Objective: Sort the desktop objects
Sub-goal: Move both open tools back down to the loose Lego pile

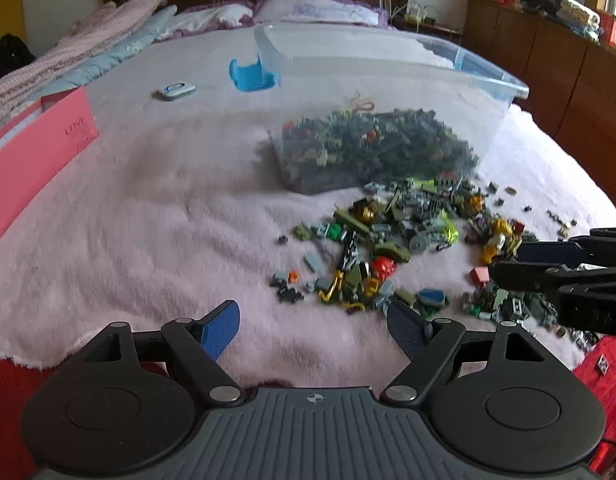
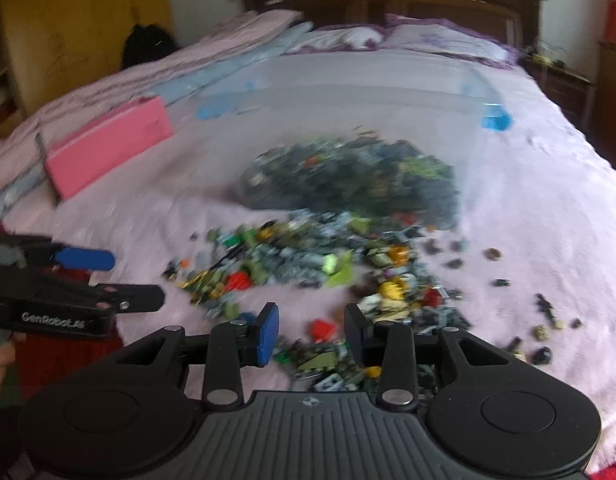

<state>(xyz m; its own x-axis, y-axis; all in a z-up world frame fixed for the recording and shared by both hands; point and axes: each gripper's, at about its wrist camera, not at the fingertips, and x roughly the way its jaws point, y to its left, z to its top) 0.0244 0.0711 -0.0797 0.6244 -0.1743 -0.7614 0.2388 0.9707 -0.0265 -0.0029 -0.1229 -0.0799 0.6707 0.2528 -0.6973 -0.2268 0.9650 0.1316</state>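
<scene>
Pink plush blanket (image 1: pixel 147 220) spreads under everything I see, with a loose scatter of small toy bricks (image 1: pixel 388 248) lying on it just in front of a clear plastic bin (image 1: pixel 388 92) that holds many more. My left gripper (image 1: pixel 314 326) hangs over bare blanket beside the scatter, its jaws wide apart and empty. My right gripper (image 2: pixel 312 330) sits above the near edge of the bricks, jaws partly apart and clasping nothing.

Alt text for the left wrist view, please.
The open, empty left gripper hovers over a pink blanket, near loose toy bricks spilled before a clear bin of bricks; the right gripper enters from the right.
</scene>
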